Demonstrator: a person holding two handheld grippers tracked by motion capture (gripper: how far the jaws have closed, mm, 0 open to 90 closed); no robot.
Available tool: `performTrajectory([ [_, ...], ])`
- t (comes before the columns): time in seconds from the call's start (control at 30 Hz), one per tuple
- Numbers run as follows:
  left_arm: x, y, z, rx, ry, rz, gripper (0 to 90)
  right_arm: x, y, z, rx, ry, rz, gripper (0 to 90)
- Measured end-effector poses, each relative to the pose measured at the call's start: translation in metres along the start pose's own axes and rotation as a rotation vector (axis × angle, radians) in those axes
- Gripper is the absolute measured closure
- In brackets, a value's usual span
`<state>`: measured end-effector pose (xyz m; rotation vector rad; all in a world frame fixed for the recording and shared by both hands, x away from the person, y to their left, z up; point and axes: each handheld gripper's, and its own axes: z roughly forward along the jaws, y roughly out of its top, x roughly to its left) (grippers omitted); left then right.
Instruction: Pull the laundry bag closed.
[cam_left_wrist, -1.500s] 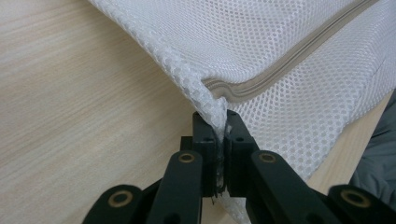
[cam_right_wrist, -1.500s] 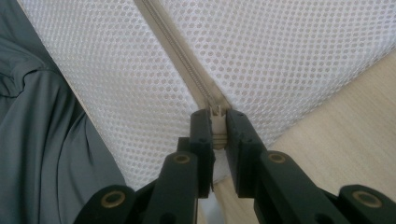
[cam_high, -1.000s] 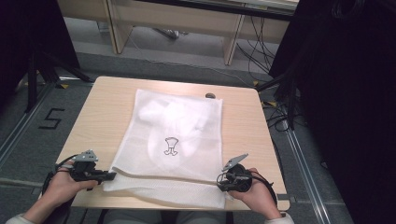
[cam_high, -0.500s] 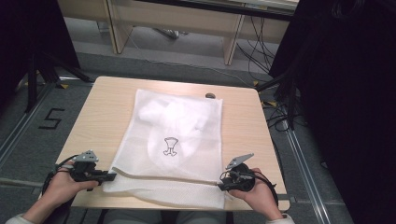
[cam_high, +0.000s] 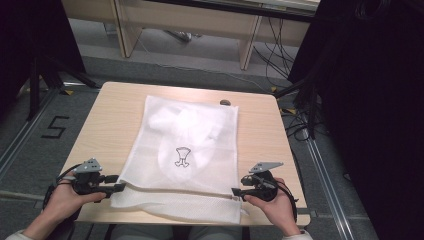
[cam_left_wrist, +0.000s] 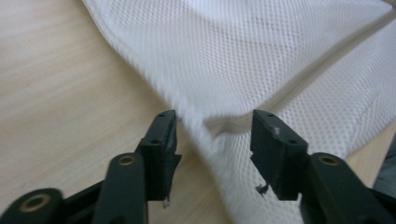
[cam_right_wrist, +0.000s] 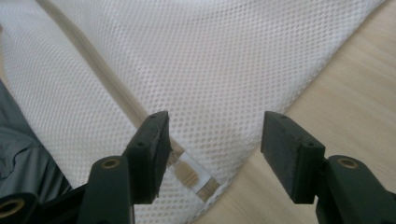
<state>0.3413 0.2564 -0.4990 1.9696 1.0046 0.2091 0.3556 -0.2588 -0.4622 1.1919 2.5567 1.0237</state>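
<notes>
A white mesh laundry bag (cam_high: 187, 150) lies flat on the wooden table (cam_high: 260, 130), with white cloth and a small black print (cam_high: 183, 156) showing through it. My left gripper (cam_high: 119, 188) sits at the bag's left edge near the front. Its jaws have just been opening, and the bag's hem (cam_left_wrist: 210, 128) lies loose between them, free of the pads. At the right edge, my right gripper (cam_high: 235, 192) has just been opening too. The zipper end (cam_right_wrist: 194, 179) lies between its wide jaws, untouched.
The bag's front strip hangs slightly past the table's near edge (cam_high: 165, 220). A small dark spot (cam_high: 225, 102) sits on the table past the bag. Wooden furniture legs (cam_high: 248, 47) and cables (cam_high: 295, 125) stand on the floor beyond and right of the table.
Both grippers have opened and let go of the bag's edges. The hands have stayed almost in place and the bag lies as before.
</notes>
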Motion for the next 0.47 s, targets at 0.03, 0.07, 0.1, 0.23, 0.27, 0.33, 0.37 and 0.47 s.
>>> performTrajectory([
  [0.03, 0.0, 0.001, -0.001, -0.028, 0.006, 0.001, 45.1, 0.001, 0.0, 0.0, -0.019, 0.006, 0.032, 42.3],
  [0.07, 0.0, 0.002, -0.002, -0.057, 0.016, 0.0, 41.4, 0.0, 0.001, -0.004, 0.003, -0.001, 0.035, 41.6],
  [0.1, 0.001, 0.003, -0.002, -0.074, 0.029, 0.01, 37.9, 0.0, 0.001, -0.001, -0.044, -0.012, 0.051, 40.7],
  [0.23, 0.001, 0.006, -0.006, -0.097, 0.1, 0.068, 25.1, -0.005, 0.001, -0.004, -0.062, -0.036, 0.049, 36.0],
  [0.27, 0.001, 0.006, -0.006, -0.092, 0.102, 0.079, 24.3, -0.006, 0.001, -0.005, -0.059, -0.04, 0.062, 35.3],
  [0.33, 0.0, 0.006, -0.005, -0.086, 0.1, 0.087, 23.5, -0.006, 0.0, -0.004, -0.063, -0.038, 0.088, 34.6],
  [0.37, 0.0, 0.006, -0.005, -0.087, 0.098, 0.092, 23.3, -0.008, 0.0, -0.002, -0.088, -0.047, 0.076, 34.3],
  [0.47, -0.001, 0.006, -0.005, -0.089, 0.097, 0.093, 23.4, -0.009, 0.0, -0.004, -0.074, -0.052, 0.074, 33.6],
])
